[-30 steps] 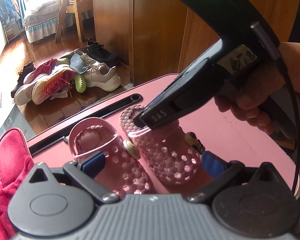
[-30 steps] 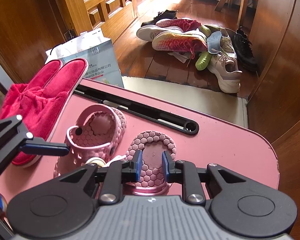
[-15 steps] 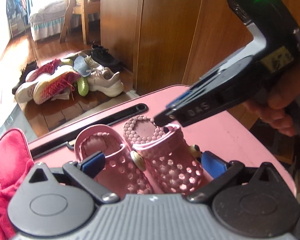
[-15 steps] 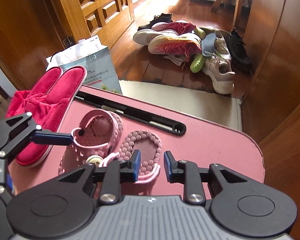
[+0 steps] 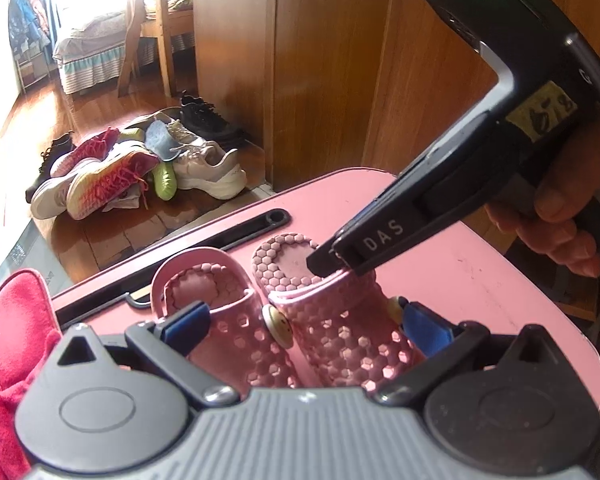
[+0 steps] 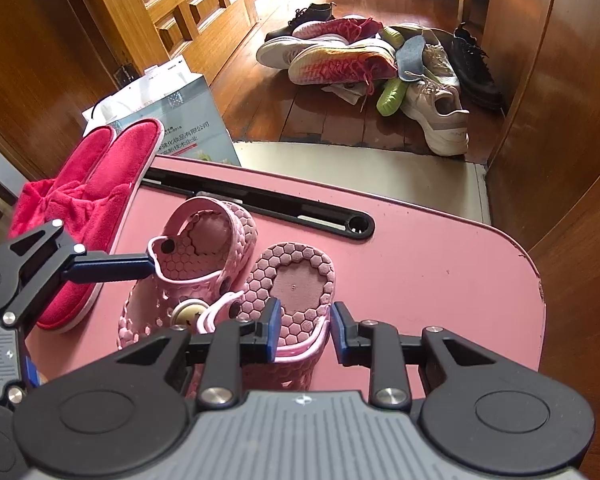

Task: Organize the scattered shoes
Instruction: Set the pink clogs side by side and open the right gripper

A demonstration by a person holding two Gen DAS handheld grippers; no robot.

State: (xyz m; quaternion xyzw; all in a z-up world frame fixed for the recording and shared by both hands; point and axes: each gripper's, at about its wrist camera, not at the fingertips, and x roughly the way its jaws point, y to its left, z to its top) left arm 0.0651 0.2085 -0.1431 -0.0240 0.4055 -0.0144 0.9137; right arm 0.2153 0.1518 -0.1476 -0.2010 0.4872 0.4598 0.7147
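Both pink clogs (image 5: 284, 336) lie between wide-spread left fingers (image 5: 184, 320); right fingers (image 6: 270, 330) parted, gripping nothing

Both wrist fisheyes sit low and close above the pink table (image 5: 480, 264), looking forward along their fingers. Both frame the pink clogs (image 6: 204, 264) up close and the shoe pile (image 5: 140, 168) far off on the floor.

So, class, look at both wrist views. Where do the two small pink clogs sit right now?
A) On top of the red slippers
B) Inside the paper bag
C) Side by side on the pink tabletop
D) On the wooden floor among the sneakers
C: both pink clogs rest side by side on the pink tabletop, with the red slippers at its edge and the sneakers down on the floor.
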